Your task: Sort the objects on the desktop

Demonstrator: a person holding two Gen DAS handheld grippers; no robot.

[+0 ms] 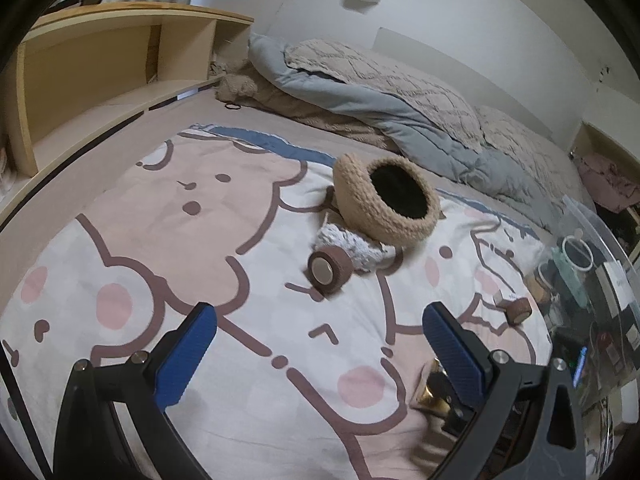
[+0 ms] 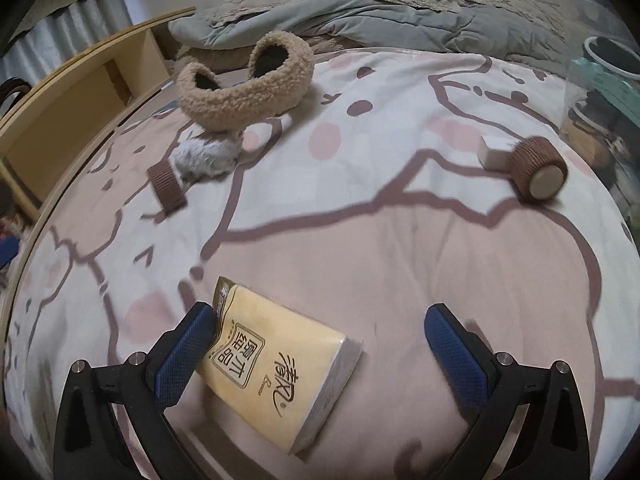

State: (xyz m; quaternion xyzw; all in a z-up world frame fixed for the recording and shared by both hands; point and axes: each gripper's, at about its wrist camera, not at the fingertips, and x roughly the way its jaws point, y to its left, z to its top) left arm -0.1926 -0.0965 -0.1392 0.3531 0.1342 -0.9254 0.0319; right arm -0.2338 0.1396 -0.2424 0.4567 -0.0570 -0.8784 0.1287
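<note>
I work over a bed with a cartoon-print cover (image 1: 224, 248). My left gripper (image 1: 320, 330) is open and empty, a short way in front of a brown bandage roll (image 1: 329, 269). Behind the roll lie a grey fluffy item (image 1: 352, 246) and tan fleece earmuffs (image 1: 386, 202). A second brown roll (image 1: 519, 310) lies at the right. My right gripper (image 2: 320, 326) is open. A yellow tissue pack (image 2: 276, 364) lies between its fingers, against the left finger (image 2: 188, 354). The right view also shows the earmuffs (image 2: 248, 92), both rolls (image 2: 168, 188) (image 2: 538, 174) and a white eraser (image 2: 496, 154).
A clear plastic bin (image 1: 592, 280) with assorted items stands at the bed's right edge, also in the right view (image 2: 600, 80). A wooden shelf headboard (image 1: 100, 72) is at the left. A rumpled grey quilt and pillows (image 1: 380, 96) lie along the wall.
</note>
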